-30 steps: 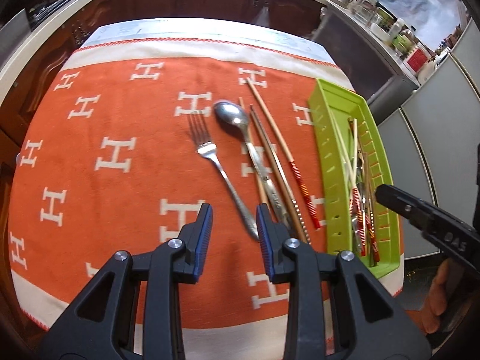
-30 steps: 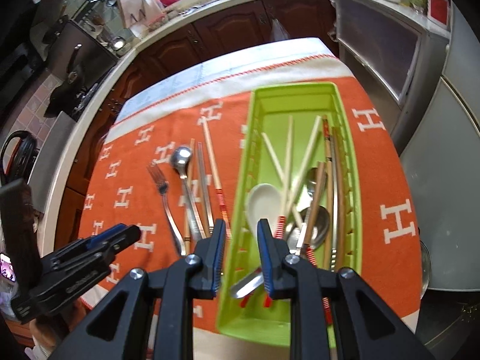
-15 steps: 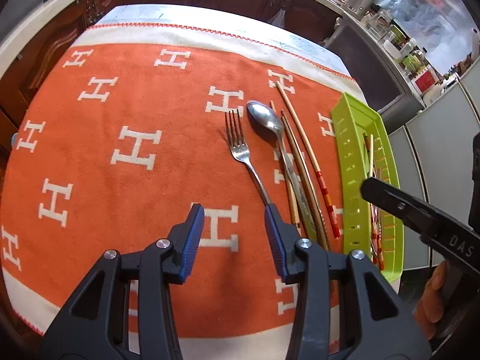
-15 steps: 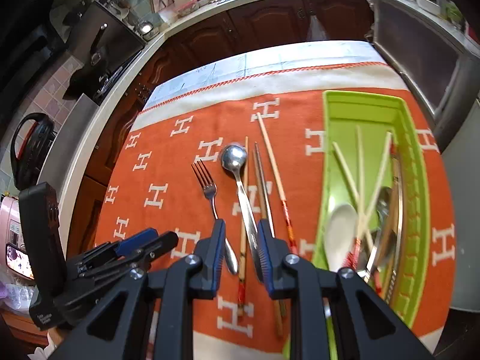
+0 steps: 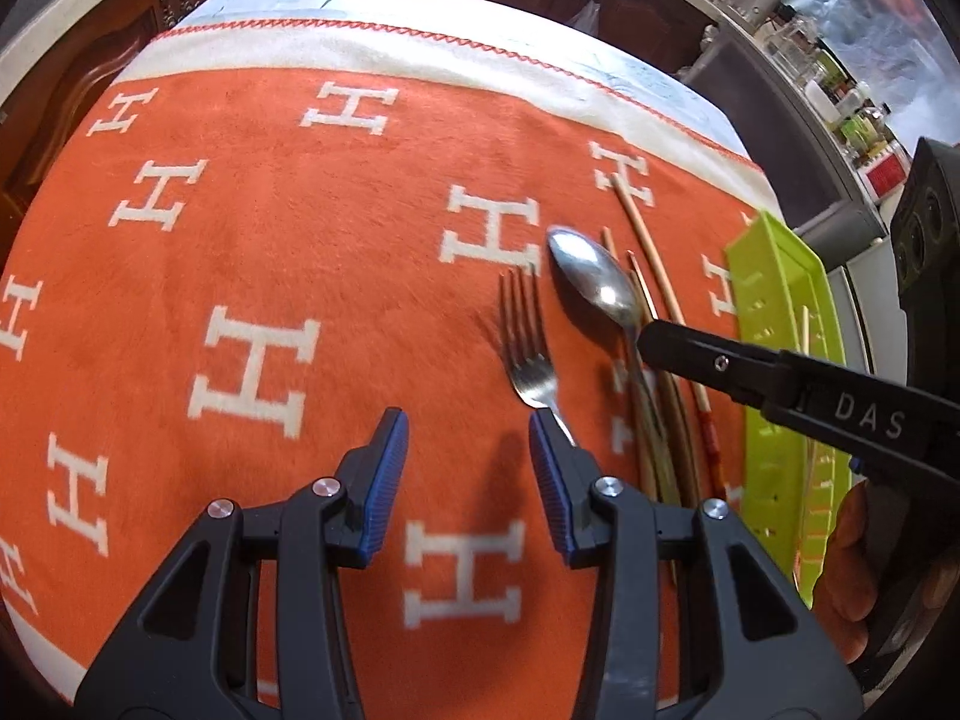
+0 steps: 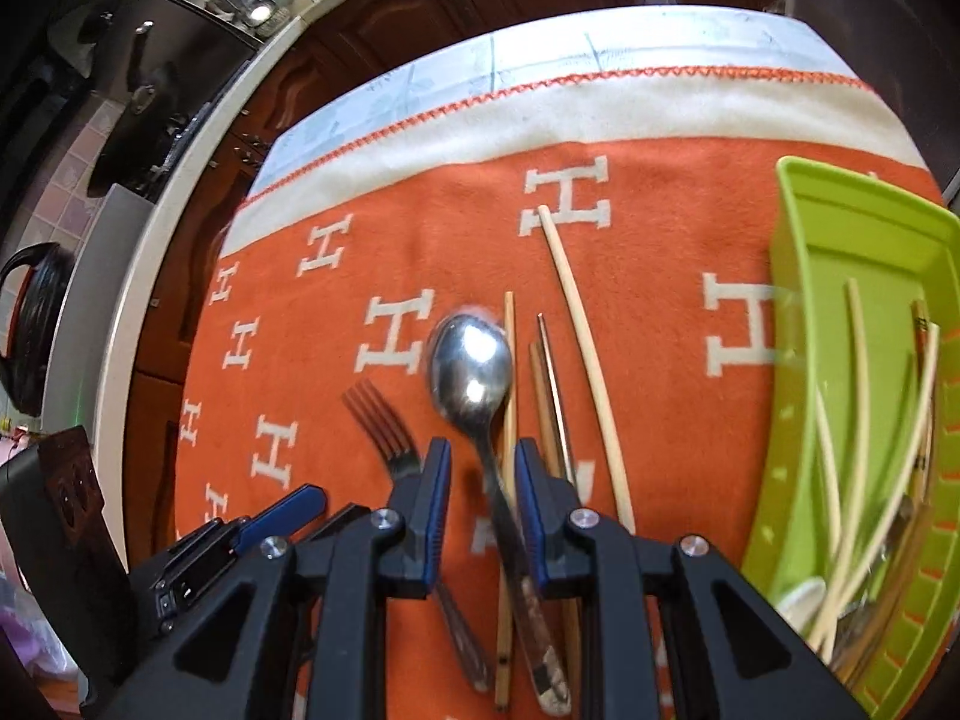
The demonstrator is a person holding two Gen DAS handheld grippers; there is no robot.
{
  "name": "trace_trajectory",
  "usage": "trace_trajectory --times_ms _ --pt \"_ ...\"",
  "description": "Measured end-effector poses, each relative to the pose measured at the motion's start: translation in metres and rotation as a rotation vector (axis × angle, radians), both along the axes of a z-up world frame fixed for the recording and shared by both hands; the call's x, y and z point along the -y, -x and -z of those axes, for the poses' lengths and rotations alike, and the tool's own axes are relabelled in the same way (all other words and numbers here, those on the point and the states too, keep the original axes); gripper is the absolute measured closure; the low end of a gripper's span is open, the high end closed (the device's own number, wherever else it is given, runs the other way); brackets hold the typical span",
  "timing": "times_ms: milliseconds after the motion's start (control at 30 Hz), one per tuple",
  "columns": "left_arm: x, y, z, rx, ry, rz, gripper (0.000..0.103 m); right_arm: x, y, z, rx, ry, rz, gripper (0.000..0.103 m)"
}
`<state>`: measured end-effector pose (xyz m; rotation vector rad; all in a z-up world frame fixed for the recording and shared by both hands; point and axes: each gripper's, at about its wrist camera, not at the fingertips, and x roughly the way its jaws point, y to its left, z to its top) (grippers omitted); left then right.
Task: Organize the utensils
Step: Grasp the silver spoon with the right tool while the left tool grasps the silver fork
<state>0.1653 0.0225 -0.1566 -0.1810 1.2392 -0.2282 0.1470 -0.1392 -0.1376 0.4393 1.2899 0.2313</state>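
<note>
A metal spoon (image 6: 474, 372), a metal fork (image 6: 384, 426) and several chopsticks (image 6: 585, 348) lie side by side on an orange cloth (image 6: 660, 228). A green tray (image 6: 864, 252) at the right holds more chopsticks and spoons. My right gripper (image 6: 480, 462) is open, low over the cloth, with its fingers either side of the spoon's handle. My left gripper (image 5: 468, 426) is open and empty, just left of the fork (image 5: 528, 348); the spoon (image 5: 594, 276) and tray (image 5: 774, 276) lie to its right. The right gripper's finger (image 5: 690, 348) crosses over the chopsticks there.
The cloth covers a table whose far edge (image 5: 420, 6) meets dark wooden cabinets. A counter with jars (image 5: 840, 108) runs at the far right. A dark stove with a pan (image 6: 156, 78) stands beyond the table's left side.
Both grippers have come lower and forward. My right gripper has moved left from over the tray to the spoon. My left gripper has opened wider and shifted left of the fork.
</note>
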Motion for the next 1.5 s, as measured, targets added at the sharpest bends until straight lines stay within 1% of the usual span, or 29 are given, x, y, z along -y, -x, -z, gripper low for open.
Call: trace_trajectory --times_ms 133,267,433,500,600,700,800,833,867,1033,1133,1267,1367,1400,1433,1467,1500 --pt "0.002 -0.011 0.002 0.029 0.007 0.005 0.065 -0.003 -0.006 0.005 -0.006 -0.024 -0.020 0.081" --pt "0.006 -0.020 0.004 0.062 0.004 0.018 0.065 -0.009 -0.009 0.006 0.006 -0.023 -0.046 0.082" --pt "0.010 -0.024 0.006 0.098 0.001 0.037 0.065 -0.013 -0.016 0.013 -0.011 -0.035 -0.050 0.082" --pt "0.009 -0.023 0.006 0.108 0.003 0.043 0.065 -0.013 -0.017 0.014 0.001 -0.045 -0.048 0.082" --pt "0.010 -0.023 0.007 0.116 0.009 0.050 0.065 -0.012 -0.017 0.014 0.015 -0.057 -0.049 0.083" --pt "0.009 -0.022 0.006 0.121 0.015 0.053 0.065 -0.008 -0.016 0.014 0.027 -0.067 -0.035 0.088" --pt "0.008 -0.020 0.006 0.129 0.013 0.062 0.065 -0.004 -0.013 0.010 0.050 -0.022 -0.015 0.094" --pt "0.010 -0.020 0.006 0.133 0.013 0.067 0.065 -0.002 -0.012 0.009 0.057 -0.006 -0.008 0.098" --pt "0.011 -0.020 0.007 0.138 0.012 0.073 0.065 0.000 -0.011 0.008 0.064 -0.012 -0.005 0.100" --pt "0.019 -0.021 0.008 0.172 0.003 0.116 0.065 0.003 -0.006 0.003 0.097 0.036 -0.007 0.101" --pt "0.023 -0.022 0.009 0.205 0.003 0.138 0.065 0.004 -0.005 -0.001 0.119 0.043 -0.004 0.101" --pt "0.024 -0.023 0.013 0.241 0.039 0.147 0.086 0.005 -0.002 -0.007 0.145 0.022 -0.007 0.101" --pt "0.019 -0.025 0.017 0.245 0.110 0.143 0.092 0.006 -0.001 -0.010 0.156 0.007 -0.011 0.101" --pt "0.019 -0.025 0.019 0.247 0.123 0.143 0.094 0.005 0.000 -0.011 0.160 0.005 -0.011 0.101" --pt "0.019 -0.025 0.020 0.247 0.135 0.144 0.100 0.006 0.001 -0.012 0.164 0.001 -0.010 0.101" --pt "0.019 -0.025 0.022 0.239 0.147 0.144 0.103 0.006 0.002 -0.013 0.167 -0.006 -0.009 0.101" --pt "0.019 -0.024 0.022 0.240 0.154 0.139 0.103 0.007 0.003 -0.013 0.172 -0.013 -0.008 0.101"
